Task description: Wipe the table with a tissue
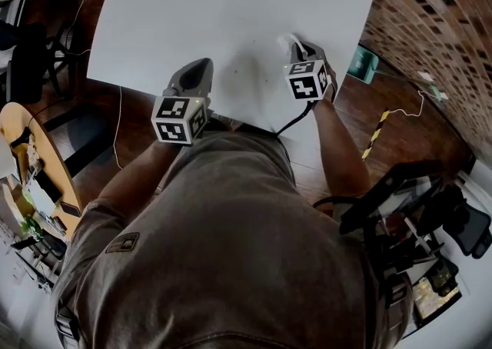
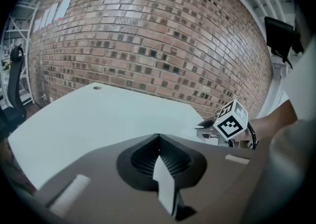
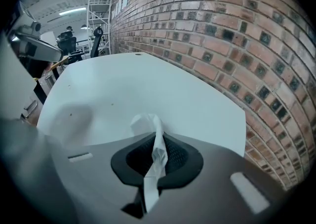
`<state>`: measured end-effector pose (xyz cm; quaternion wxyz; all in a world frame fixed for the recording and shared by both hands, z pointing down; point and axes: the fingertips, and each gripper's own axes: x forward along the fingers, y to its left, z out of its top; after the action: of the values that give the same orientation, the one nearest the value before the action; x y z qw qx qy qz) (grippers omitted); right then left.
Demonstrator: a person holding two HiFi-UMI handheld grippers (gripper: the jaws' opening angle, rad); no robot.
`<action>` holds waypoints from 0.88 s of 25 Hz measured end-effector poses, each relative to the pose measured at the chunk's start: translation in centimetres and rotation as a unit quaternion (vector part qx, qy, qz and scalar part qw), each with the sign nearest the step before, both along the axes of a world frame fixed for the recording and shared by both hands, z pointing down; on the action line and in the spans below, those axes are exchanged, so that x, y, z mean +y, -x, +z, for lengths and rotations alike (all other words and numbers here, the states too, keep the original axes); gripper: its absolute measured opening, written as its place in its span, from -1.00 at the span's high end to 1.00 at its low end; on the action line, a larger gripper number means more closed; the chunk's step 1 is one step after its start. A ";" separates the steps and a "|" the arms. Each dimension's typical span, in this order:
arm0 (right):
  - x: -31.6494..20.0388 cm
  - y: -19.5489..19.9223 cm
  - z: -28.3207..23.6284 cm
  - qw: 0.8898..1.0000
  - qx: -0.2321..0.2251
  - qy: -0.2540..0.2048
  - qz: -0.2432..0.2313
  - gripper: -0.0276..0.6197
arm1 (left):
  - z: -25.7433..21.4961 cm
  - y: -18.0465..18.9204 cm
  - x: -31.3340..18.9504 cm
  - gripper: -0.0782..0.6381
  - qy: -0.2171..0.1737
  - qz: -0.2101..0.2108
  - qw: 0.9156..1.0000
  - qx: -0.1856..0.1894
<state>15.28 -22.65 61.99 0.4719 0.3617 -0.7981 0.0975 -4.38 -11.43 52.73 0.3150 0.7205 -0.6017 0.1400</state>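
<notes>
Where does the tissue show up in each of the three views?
Head view: tissue right of centre, at the tip of the right gripper, over the white table.
Left gripper view: far right, probably the pale patch just ahead of the right gripper.
Right gripper view: tissue at centre, pinched between the jaws, with a tuft poking out ahead.
Shared landmark: the brick wall beyond the table's edge.
</notes>
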 end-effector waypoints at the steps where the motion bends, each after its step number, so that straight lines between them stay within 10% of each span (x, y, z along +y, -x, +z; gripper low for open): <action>1: 0.2 -0.1 0.0 1.000 0.002 0.000 -0.001 0.84 | -0.1 0.0 0.1 0.78 -0.001 0.000 1.000 0.000; 22: 5.4 -0.5 0.4 1.000 -0.009 0.017 -0.002 0.84 | -0.5 -0.9 1.2 0.78 -0.010 0.006 1.000 0.007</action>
<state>15.82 -17.24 62.35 0.4710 0.3509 -0.8013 0.1135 -3.49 -10.22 52.25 0.3108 0.7282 -0.5967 0.1308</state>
